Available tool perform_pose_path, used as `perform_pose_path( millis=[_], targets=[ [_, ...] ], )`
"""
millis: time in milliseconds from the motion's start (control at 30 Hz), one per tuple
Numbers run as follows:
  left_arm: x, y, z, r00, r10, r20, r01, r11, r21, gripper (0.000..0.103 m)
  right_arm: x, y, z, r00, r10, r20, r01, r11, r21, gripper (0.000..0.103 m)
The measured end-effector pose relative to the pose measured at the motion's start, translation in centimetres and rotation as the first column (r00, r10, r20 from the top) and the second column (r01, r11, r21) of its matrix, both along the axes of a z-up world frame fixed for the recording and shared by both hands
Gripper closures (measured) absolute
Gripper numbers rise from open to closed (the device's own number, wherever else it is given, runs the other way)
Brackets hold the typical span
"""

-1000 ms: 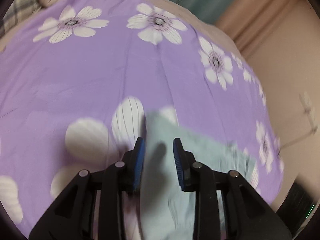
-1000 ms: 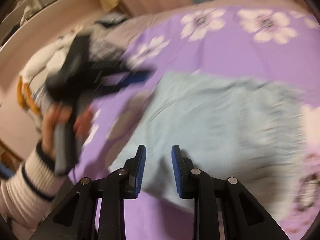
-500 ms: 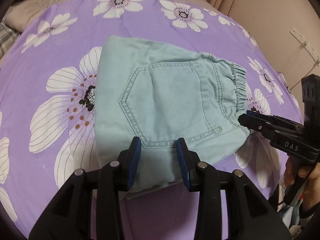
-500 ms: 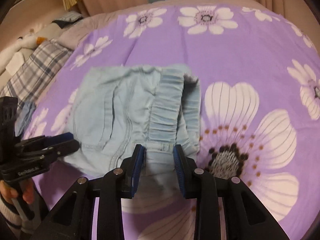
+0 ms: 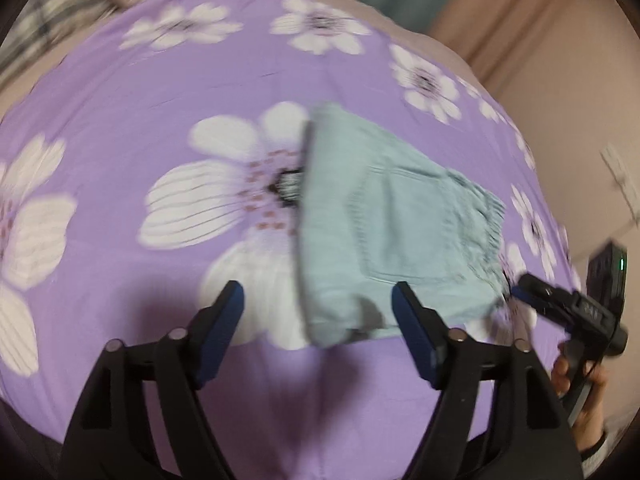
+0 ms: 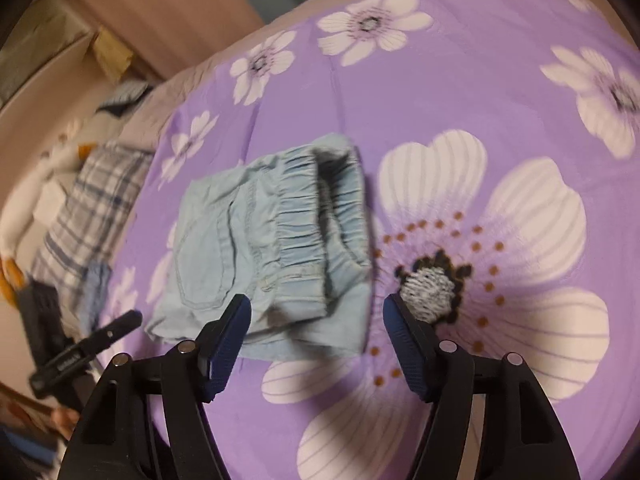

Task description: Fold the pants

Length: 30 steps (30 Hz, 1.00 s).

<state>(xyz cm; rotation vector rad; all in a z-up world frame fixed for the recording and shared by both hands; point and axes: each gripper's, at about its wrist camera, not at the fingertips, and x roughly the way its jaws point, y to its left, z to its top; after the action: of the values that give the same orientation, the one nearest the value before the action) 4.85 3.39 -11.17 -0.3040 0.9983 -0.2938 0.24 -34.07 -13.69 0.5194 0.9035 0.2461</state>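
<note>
In the left wrist view the left gripper (image 5: 316, 312) is hanging nearest, its jaws opening and standing apart with no cloth pressed between the pads, only the near corner of the pants (image 5: 392, 232) lying in the gap beyond them; in the right wrist view the right gripper (image 6: 316, 320) is likewise releasing, jaws opening, empty, straddling the near edge of the bundle; the pants are lying as a compact folded stack on the purple flowered bedspread (image 6: 460, 92), towards its middle, well clear of its far edge, back pocket uppermost and the gathered elastic waistband (image 6: 316, 220) facing the big white flower; the fabric is looking like light, soft denim, limp rather than stiff, likely to sag and unfold if lifted by one layer; the safest hold is probably a pinch through all layers at the thick waistband corner or the folded edge, one gripper at each end; the person's hand (image 5: 580, 384) is gripping a handle at the right.
</note>
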Motion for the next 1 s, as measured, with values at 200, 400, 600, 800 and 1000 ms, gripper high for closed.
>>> perform_pose_path(
  millis=[200, 400, 600, 800, 1000],
  targets=[
    [0.9, 2.0, -1.3, 0.995, 0.055, -0.077, -0.063, 0.993, -0.101, 0.024, 0.2, -2.0, -1.3, 0.997, -0.041, -0.058, 0.047, 0.992, 0.116, 0.033],
    [2.3, 1.8, -1.8, 0.994, 0.035, -0.101, -0.05, 0.986, -0.157, 0.024, 1.2, -2.3, -2.3, 0.995, -0.033, -0.09, 0.047, 0.987, 0.156, 0.031],
    [3.6, 0.2, -2.0, 0.996, -0.007, -0.089, -0.003, 0.994, -0.111, 0.024, 2.6, -2.0, -2.3, 0.996, 0.0, -0.088, 0.013, 0.988, 0.152, 0.028],
    [4.8, -1.2, -2.3, 0.996, -0.052, -0.071, 0.049, 0.998, -0.048, 0.024, 4.5, -1.2, -2.4, 0.996, 0.03, -0.079, -0.019, 0.992, 0.128, 0.024],
    [6.0, -2.6, -2.6, 0.994, -0.095, -0.06, 0.094, 0.995, -0.025, 0.024, 6.0, -0.5, -2.5, 0.996, 0.074, -0.056, -0.068, 0.992, 0.107, 0.024]
  ],
)
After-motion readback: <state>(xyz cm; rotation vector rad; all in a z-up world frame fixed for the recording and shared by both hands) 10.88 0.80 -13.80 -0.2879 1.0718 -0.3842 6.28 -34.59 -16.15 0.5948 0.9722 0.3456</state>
